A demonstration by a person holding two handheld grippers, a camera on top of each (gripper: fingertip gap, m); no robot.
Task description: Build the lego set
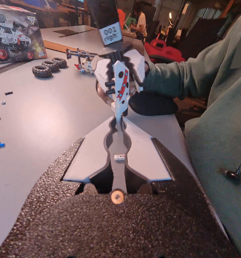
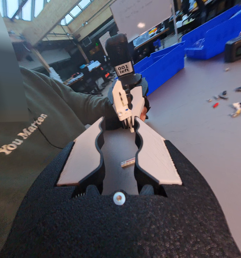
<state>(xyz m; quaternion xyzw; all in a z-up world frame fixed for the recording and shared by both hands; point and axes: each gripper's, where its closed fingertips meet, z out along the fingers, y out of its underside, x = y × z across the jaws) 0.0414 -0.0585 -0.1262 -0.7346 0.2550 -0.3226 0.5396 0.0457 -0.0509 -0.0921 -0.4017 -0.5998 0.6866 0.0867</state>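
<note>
- A workshop's grey table carries tyres, a partial chassis and loose pins.
- Left tool pinches the spotted white panel by its lower tip, above the table.
- Right tool stands spread just beside it.
- Likely mid-handover; next calls for closing squarely on the panel.
</note>
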